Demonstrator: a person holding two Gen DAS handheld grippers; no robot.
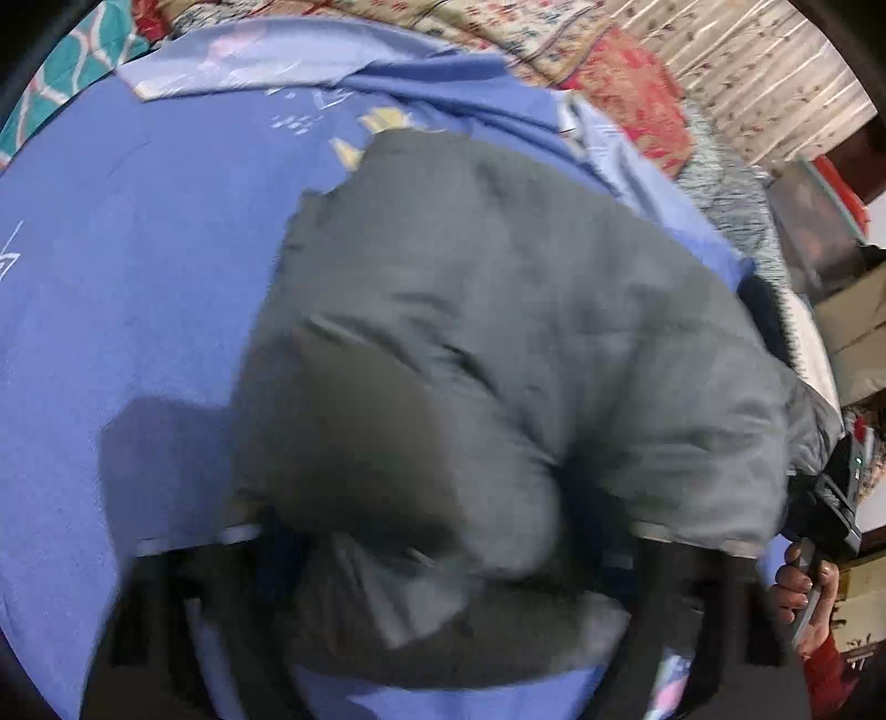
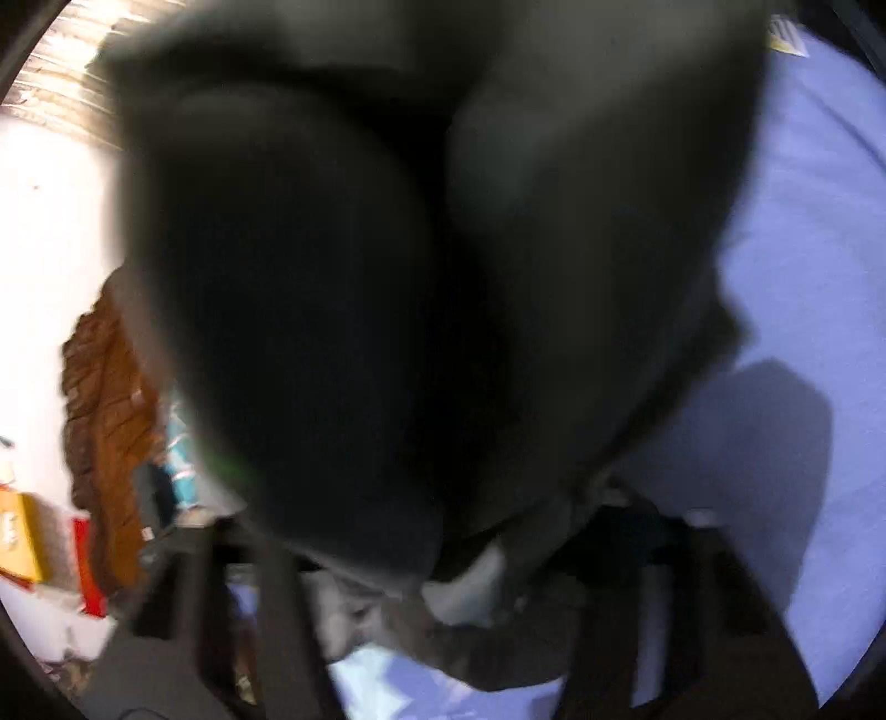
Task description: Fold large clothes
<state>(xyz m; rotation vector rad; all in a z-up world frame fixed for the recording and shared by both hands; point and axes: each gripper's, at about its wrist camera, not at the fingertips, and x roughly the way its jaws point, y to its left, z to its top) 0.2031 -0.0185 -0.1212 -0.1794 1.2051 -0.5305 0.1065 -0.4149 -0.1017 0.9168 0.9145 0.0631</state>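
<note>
A large grey padded jacket (image 1: 498, 332) lies on a blue bedsheet (image 1: 111, 304) and fills the middle of the left wrist view. My left gripper (image 1: 437, 559) is at the jacket's near edge, and bunched grey fabric covers the space between its fingers (image 1: 155, 609); the frame is blurred. In the right wrist view the same jacket (image 2: 498, 249) hangs dark and close over the lens. My right gripper (image 2: 465, 581) has grey fabric bunched between its fingers (image 2: 243, 609). The right gripper's body and the hand holding it show at the right edge of the left wrist view (image 1: 830, 498).
Patterned quilts and blankets (image 1: 554, 33) are piled at the far side of the bed. Boxes and a dark case (image 1: 819, 232) stand at the right. In the right wrist view a brown garment (image 2: 105, 415) hangs against a white wall, with red and yellow items (image 2: 22, 537) below.
</note>
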